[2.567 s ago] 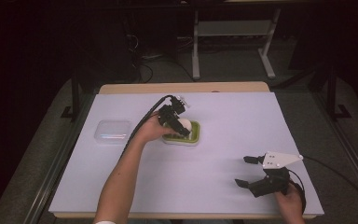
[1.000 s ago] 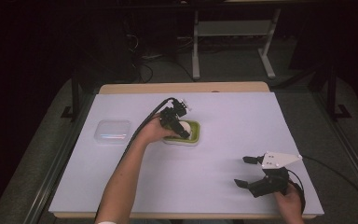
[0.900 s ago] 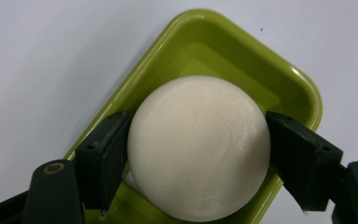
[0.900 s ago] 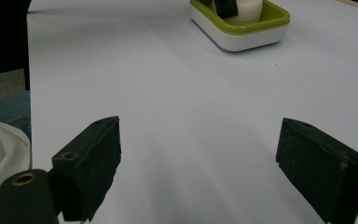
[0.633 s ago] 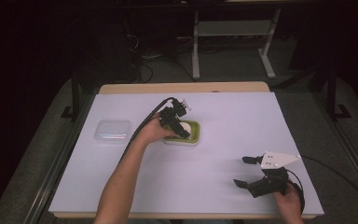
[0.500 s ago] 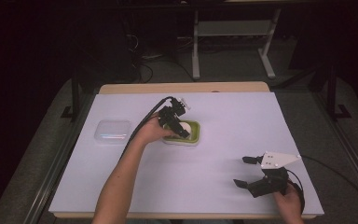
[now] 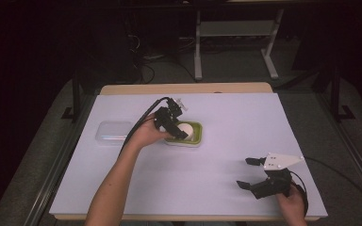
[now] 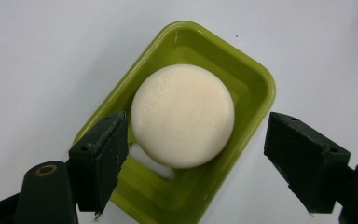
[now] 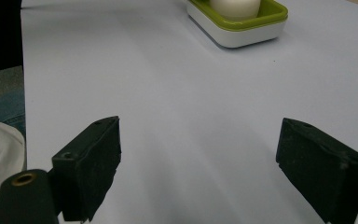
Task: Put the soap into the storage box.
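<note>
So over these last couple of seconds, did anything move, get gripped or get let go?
Almost nothing visibly changed. The left gripper still hovers over the round soap in the green dish, jaws open on either side without touching it. The right gripper drifted only slightly, staying open above the table near the front right. The clear lid remains where it was, left of the dish.

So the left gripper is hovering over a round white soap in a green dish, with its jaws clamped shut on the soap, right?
Not quite. The left gripper does hover over the round white soap in the green dish, but its jaws stand wide open on either side of the soap, not touching it, as the left gripper view shows.
</note>
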Demonstrator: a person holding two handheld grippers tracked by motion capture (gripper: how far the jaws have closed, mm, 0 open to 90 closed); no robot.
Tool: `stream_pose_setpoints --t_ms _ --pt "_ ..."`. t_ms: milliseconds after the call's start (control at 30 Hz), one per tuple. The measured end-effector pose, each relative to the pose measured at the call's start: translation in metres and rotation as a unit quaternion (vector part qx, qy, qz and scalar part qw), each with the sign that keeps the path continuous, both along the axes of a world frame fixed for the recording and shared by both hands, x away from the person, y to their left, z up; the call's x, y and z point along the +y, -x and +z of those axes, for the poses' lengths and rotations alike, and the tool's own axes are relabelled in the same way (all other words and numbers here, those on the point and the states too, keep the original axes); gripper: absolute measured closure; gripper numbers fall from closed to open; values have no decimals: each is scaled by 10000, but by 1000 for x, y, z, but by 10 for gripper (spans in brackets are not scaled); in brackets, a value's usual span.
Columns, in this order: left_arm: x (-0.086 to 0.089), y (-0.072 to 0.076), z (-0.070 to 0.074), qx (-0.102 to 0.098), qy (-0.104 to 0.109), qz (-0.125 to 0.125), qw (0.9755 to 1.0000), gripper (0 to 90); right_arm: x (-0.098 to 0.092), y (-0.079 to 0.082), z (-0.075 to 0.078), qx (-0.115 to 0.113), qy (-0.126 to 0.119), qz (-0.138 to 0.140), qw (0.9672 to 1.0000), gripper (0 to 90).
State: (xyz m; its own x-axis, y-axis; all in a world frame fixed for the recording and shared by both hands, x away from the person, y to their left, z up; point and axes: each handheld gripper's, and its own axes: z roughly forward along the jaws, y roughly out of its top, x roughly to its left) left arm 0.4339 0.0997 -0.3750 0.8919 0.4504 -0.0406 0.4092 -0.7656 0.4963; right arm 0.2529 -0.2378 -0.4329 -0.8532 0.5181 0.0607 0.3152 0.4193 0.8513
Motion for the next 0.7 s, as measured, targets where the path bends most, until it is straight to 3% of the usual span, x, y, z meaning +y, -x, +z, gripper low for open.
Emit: stream_pose_setpoints --t_ms 700 --pt "29 30 12 -202 177 -22 9996 205 -3 -1 -1 29 38 -168 9998 131"
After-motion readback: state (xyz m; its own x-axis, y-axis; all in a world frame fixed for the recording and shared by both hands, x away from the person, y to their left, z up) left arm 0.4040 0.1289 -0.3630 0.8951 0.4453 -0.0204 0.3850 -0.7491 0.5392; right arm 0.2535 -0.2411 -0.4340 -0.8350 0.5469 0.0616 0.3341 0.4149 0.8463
